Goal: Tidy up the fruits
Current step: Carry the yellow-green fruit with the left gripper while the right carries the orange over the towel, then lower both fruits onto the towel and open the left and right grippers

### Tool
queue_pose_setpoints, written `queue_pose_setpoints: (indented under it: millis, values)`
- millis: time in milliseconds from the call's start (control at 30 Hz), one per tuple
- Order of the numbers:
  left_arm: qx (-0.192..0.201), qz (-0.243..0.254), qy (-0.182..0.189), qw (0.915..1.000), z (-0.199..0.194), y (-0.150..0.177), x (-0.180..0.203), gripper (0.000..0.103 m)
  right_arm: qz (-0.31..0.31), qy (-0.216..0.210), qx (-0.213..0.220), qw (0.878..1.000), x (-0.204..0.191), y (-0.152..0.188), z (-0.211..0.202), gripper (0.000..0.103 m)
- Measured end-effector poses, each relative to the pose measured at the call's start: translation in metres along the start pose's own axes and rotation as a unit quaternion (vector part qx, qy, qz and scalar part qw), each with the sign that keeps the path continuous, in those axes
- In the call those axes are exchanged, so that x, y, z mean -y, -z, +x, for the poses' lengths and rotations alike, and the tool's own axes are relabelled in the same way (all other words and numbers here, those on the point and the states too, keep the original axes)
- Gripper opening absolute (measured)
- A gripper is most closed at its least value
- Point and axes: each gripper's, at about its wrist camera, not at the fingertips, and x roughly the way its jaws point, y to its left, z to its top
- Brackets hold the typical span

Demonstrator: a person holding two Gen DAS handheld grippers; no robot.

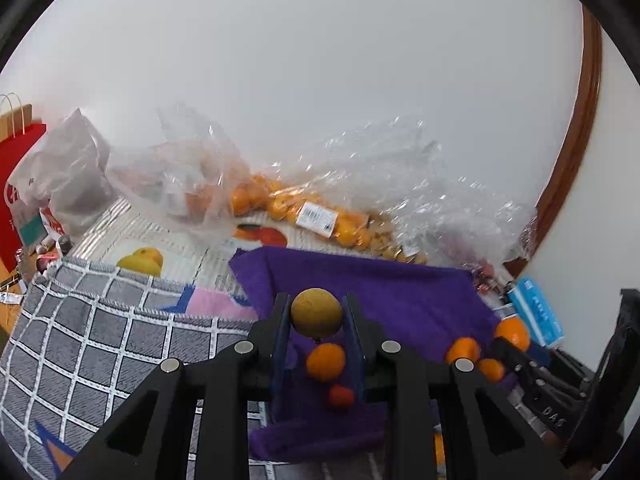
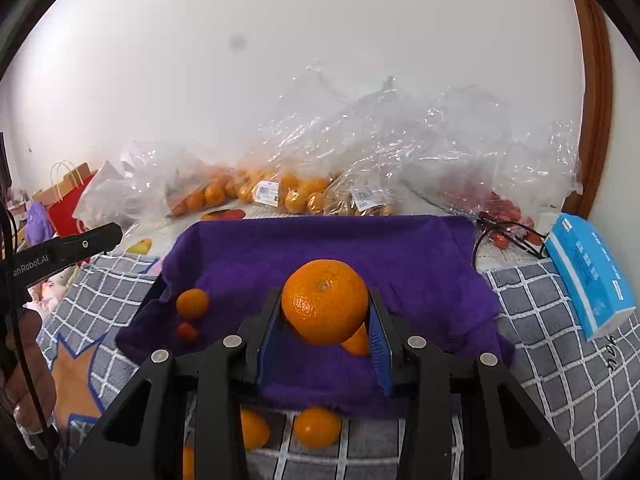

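Note:
My left gripper (image 1: 316, 312) is shut on a small dull-yellow round fruit (image 1: 316, 311), held above a purple cloth (image 1: 380, 284). Below it on the cloth lie a small orange (image 1: 325, 361) and a tiny red fruit (image 1: 341, 396). My right gripper (image 2: 325, 312) is shut on a big orange (image 2: 324, 306), also above the purple cloth (image 2: 340, 240). A small orange (image 2: 192, 303) and a red fruit (image 2: 187, 331) lie on the cloth to its left. Two more oranges (image 2: 318, 427) rest on the checked blanket below the cloth.
Clear plastic bags of oranges (image 2: 280, 192) and small fruits (image 2: 368, 200) line the wall. A blue tissue pack (image 2: 588, 276) lies at right, a red paper bag (image 1: 16, 184) at left. The grey checked blanket (image 1: 100, 340) covers the front. A person's hand (image 2: 28, 360) holds the other gripper at left.

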Motion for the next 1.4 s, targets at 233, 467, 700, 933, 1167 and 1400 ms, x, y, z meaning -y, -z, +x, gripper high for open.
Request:
queue_pose_setpoints:
  millis: [233,467,700,933,1167,1400]
  values:
    - [-0.023,-0.038,0.026,0.9987,0.017,0.011,-0.017,0.025,0.003,-0.007,-0.012,1.0,0.008,0.011,0.017,0.04]
    - [-0.031,-0.036,0.014,0.9988,0.029,0.018,-0.017,0.025,0.019,-0.005,-0.006,1.0,0.018,0.011,0.015,0.04]
    - [-0.024,-0.01,0.006,0.9997,0.029,0.024,-0.006,0.025,0.018,-0.005,-0.011,1.0,0.018,0.016,0.015,0.04]
    - [-0.046,-0.003,0.016,0.9988,0.038,0.027,-0.003,0.025,0.003,-0.006,-0.031,1.0,0.011,0.021,0.023,0.04]
    - [-0.064,-0.005,0.013,0.9978,0.046,0.029,-0.004,0.025,0.01,-0.006,-0.052,0.999,0.015,0.028,0.033,0.04]
    - [-0.079,0.003,0.015,0.9967,0.052,0.033,-0.002,0.025,-0.006,-0.008,-0.056,0.998,0.009,0.03,0.034,0.04]
